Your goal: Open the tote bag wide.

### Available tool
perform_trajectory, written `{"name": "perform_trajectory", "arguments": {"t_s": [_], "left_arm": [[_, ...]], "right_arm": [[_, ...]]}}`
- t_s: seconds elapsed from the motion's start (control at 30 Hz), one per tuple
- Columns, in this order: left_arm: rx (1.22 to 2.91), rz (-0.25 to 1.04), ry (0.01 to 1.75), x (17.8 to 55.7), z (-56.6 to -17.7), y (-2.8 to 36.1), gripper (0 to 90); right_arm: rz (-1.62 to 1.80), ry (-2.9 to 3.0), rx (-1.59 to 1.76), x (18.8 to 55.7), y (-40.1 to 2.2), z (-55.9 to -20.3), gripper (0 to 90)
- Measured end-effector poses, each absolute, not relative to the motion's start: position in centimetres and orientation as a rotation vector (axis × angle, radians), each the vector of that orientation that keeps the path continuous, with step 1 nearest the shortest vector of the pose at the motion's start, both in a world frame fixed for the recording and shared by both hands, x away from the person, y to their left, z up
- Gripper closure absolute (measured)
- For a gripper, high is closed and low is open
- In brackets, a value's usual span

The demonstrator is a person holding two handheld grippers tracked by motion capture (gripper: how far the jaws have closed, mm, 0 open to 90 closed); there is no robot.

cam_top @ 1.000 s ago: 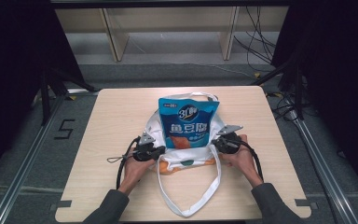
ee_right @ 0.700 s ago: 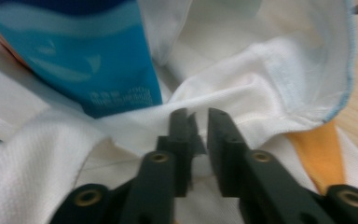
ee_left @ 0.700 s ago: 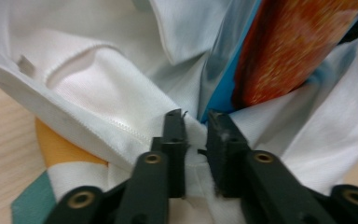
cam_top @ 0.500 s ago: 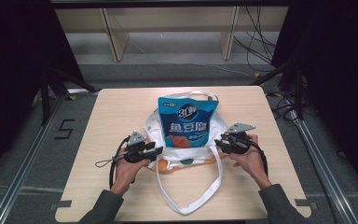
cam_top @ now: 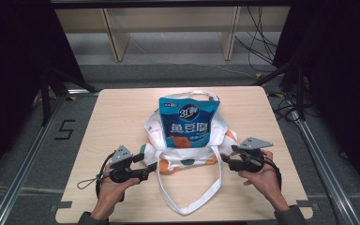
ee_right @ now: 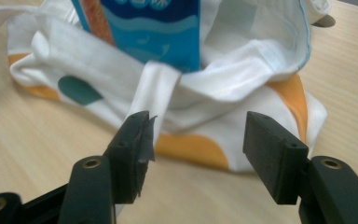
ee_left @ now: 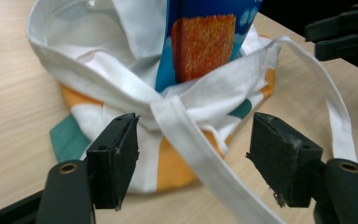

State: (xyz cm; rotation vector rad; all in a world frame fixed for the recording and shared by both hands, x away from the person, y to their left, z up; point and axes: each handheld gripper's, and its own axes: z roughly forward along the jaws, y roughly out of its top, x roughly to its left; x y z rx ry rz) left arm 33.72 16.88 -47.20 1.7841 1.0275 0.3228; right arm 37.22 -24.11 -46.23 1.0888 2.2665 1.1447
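A white cloth tote bag with orange and teal patches [cam_top: 187, 157] lies crumpled on the pale wooden table [cam_top: 117, 117], and a blue printed snack pouch [cam_top: 189, 121] stands upright in its open mouth. The bag sits between the two grippers in the high view, with its long white handle strap [cam_top: 187, 206] looping toward the person's edge of the table.

The left gripper [cam_top: 143, 169] has just been opening; its jaws stand wide apart. In the left gripper view one handle strap [ee_left: 200, 154] runs down through the gap between them, touching neither pad, and the bag's folded rim lies just beyond the tips.

The right gripper [cam_top: 226, 160] has also just been opening, and its jaws stand apart with nothing pressed between them. In the right gripper view a white strap end [ee_right: 151, 88] lies just beyond the left-hand jaw, and the bag's orange-edged corner [ee_right: 289, 93] lies beyond the other.
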Motion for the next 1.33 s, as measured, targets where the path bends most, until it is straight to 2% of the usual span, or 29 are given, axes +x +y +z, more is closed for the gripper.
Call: {"name": "perform_trajectory", "arguments": {"t_s": [0.07, 0.2, 0.47, 0.9, 1.33], "left_arm": [[1.802, 0.313, 1.031, 33.2, -47.8, 16.9, 30.7], [1.826, 0.379, 1.021, 32.0, -49.0, 16.7, 30.4], [1.865, 0.35, 0.998, 29.9, -49.6, 16.1, 25.4], [1.905, 0.311, 0.951, 27.3, -50.1, 14.9, 23.8], [1.925, 0.324, 0.952, 27.5, -50.2, 15.0, 23.5]], "right_arm": [[1.142, 2.279, 1.132, 36.2, -24.5, -46.4, 41.0], [1.141, 2.277, 1.152, 34.7, -25.5, -47.1, 39.3], [1.108, 2.335, 1.144, 31.6, -26.2, -48.0, 35.4], [1.092, 2.39, 1.092, 30.1, -26.5, -48.9, 32.9], [1.069, 2.443, 1.099, 29.4, -26.4, -49.4, 32.0]]}}
